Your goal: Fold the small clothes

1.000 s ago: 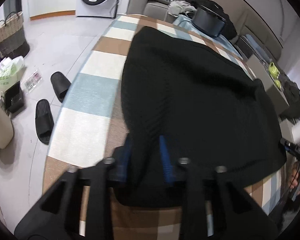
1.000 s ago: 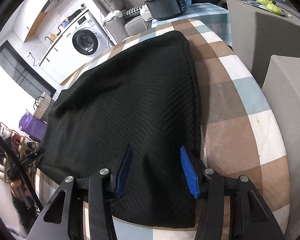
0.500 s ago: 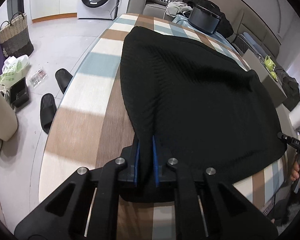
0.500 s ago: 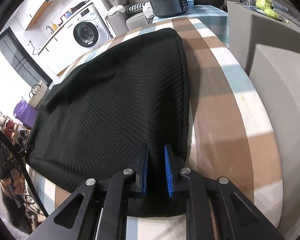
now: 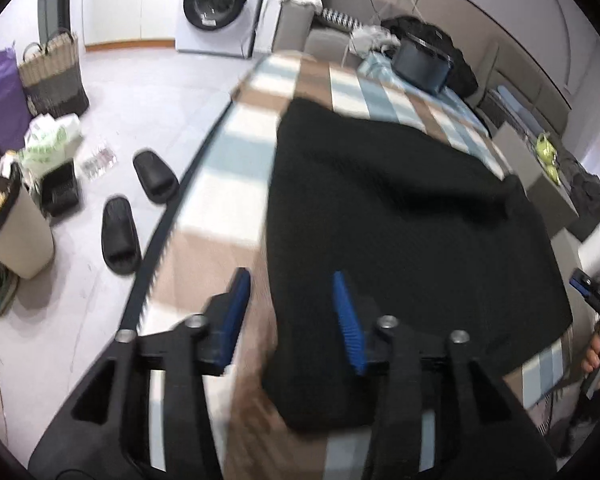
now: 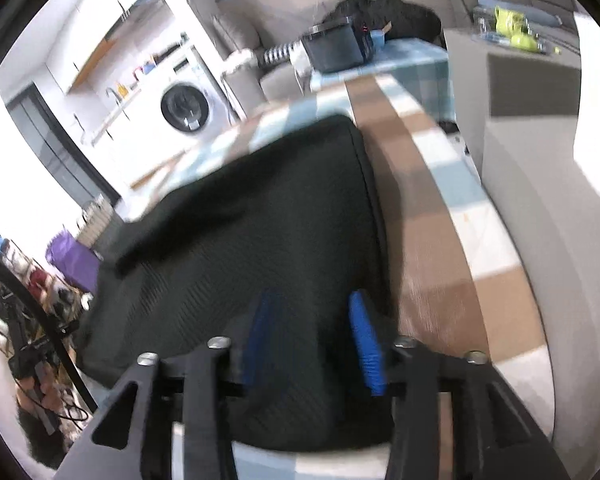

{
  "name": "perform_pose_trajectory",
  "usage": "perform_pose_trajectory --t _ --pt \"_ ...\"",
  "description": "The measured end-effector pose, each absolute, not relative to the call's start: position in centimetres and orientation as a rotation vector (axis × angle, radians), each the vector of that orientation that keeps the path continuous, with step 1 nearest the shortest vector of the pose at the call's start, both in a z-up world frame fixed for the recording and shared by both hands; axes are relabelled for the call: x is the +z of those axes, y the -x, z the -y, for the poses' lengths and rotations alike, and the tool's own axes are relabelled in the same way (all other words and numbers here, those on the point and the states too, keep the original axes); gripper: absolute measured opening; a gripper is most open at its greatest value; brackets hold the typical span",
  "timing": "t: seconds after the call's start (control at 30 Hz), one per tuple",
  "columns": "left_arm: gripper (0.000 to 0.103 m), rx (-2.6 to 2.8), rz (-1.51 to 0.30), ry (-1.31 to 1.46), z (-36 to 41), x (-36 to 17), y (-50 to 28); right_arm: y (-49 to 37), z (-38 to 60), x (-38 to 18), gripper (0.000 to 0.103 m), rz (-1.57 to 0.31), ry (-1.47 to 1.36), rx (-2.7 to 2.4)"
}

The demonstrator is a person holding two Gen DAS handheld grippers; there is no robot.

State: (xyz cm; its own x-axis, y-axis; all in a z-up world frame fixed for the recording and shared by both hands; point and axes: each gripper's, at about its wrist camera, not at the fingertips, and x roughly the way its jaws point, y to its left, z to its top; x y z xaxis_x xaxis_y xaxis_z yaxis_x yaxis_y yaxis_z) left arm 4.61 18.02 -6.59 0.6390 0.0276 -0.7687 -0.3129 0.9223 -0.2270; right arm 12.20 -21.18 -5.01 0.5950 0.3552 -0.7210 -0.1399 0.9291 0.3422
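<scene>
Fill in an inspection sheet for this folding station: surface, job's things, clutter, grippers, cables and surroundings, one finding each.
Surface: checked tablecloth, brown, blue and white.
Job's things: black knit garment lying on the cloth.
Clutter: dark box at the far end.
Grippers: left gripper and right gripper both opening, pads off the garment.
Cables: nothing seen on the surface.
Surroundings: washing machine, black slippers, woven basket on the floor.

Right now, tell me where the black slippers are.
In the left wrist view the black slippers lie on the pale floor left of the checked table, near the beige bin.
</scene>
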Motion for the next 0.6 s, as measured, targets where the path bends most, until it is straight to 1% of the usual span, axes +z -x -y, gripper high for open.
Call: perform_pose_trajectory --t 0.03,0.07,0.13,0.2,0.27,0.4,0.6 --pt "0.043 0.2 -0.845 0.354 -18.5 -6.1 -5.2 -12.5 21.1 -4.5 0.044 -0.872 -0.272 0.295" --pt "0.048 0.19 -0.827 0.348 -18.9 -5.4 -6.1 -12.8 21.1 -4.2 0.045 -0.861 -0.281 0.297" --pt "0.052 0.194 -0.788 0.335 -19.6 -4.4 -8.4 -13.5 20.8 -3.6 0.046 -0.843 -0.298 0.304" --pt "0.052 0.206 -0.787 0.333 -20.3 -3.9 -11.3 -14.2 20.3 -3.2 0.047 -0.832 -0.304 0.322" --pt "0.052 0.176 -0.778 0.337 -20.6 -3.4 -14.3 -15.0 19.6 -2.7 0.051 -0.816 -0.293 0.334" --pt "0.052 0.128 -0.819 0.277 -20.1 -3.6 -21.0 -16.5 18.7 -2.0 0.052 -0.795 -0.292 0.348" --pt "0.052 0.095 -0.952 0.23 -18.7 -7.4 -28.3 -17.5 18.7 -2.5 0.053 -0.81 -0.307 0.336"
